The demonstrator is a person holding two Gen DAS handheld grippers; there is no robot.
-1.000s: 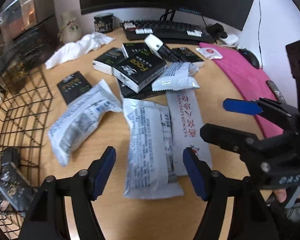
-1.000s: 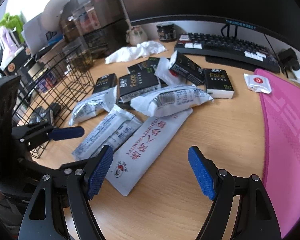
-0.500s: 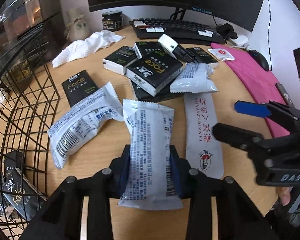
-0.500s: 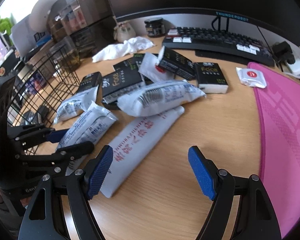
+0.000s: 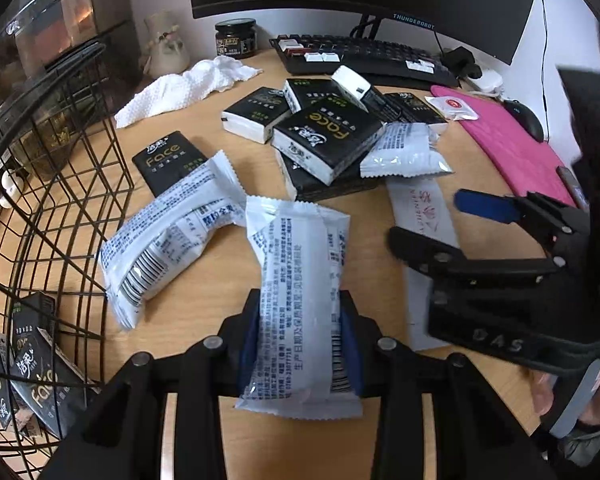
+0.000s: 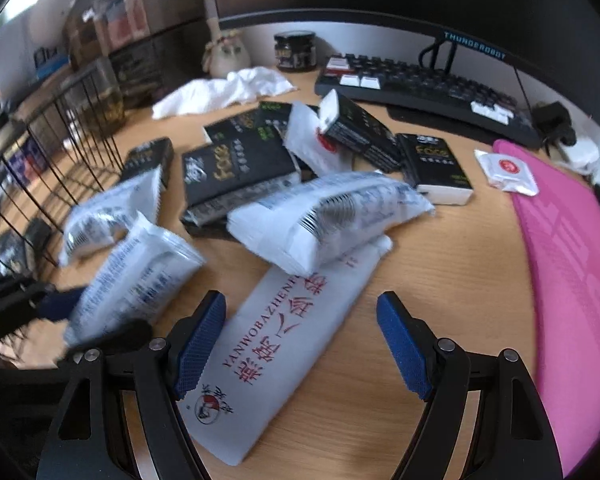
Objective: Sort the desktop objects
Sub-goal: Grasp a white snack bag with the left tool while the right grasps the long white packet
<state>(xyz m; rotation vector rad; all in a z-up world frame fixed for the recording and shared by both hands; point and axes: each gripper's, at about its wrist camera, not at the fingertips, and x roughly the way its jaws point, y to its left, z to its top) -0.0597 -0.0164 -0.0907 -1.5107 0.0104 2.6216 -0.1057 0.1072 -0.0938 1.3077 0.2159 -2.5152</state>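
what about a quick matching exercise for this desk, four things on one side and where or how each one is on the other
Things:
1. left gripper
2. right gripper
3. crumpled white cloth
4. black Face packs in the corner

States or places:
A. inside the wire basket
B. open, over the long white sachet with red lettering
C. shut on a white snack packet
D. lying in front of the dark jar

Pairs: 1-C, 2-B, 3-D, 4-A
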